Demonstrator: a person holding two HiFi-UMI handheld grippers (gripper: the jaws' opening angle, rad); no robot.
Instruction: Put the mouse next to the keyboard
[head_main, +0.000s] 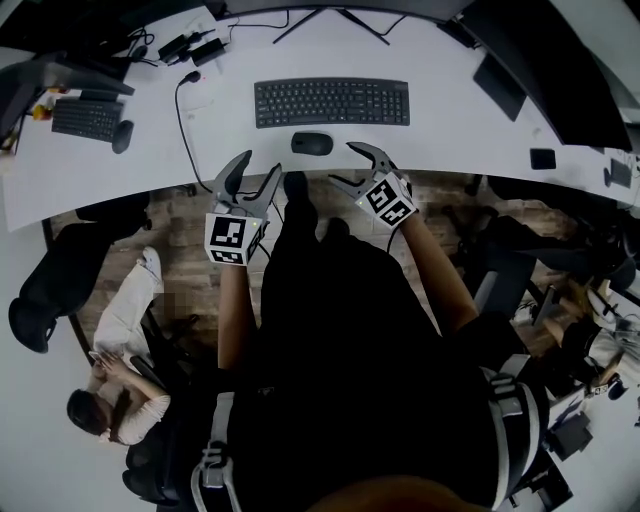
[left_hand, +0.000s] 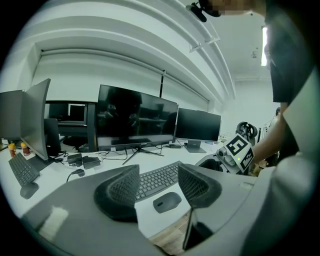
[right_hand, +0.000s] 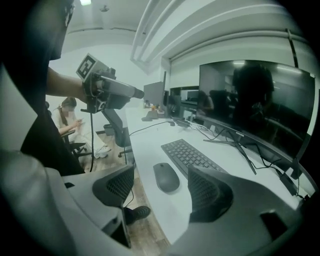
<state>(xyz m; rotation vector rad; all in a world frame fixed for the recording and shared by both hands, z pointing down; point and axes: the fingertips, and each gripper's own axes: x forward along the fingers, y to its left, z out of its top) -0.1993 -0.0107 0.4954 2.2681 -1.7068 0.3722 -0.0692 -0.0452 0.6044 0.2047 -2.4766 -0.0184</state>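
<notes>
A dark grey mouse (head_main: 312, 143) lies on the white desk (head_main: 150, 140), just in front of a black keyboard (head_main: 331, 102) and near the desk's front edge. My left gripper (head_main: 249, 180) hangs open off the desk edge, to the left of the mouse. On the other side, my right gripper (head_main: 351, 165) is open too, close to the mouse's right. Neither holds anything. The left gripper view frames the mouse (left_hand: 166, 202) and keyboard (left_hand: 159, 179) between its open jaws. In the right gripper view the mouse (right_hand: 166, 177) lies by the keyboard (right_hand: 192, 156), with the left gripper (right_hand: 119, 93) above.
A wide monitor (left_hand: 136, 118) stands behind the keyboard on a tripod foot. A second keyboard (head_main: 87, 118) with a mouse (head_main: 122, 135) sits at the desk's left, near cables and adapters (head_main: 190, 46). A person (head_main: 115, 345) sits on the floor side at left; office chairs (head_main: 55, 285) stand around.
</notes>
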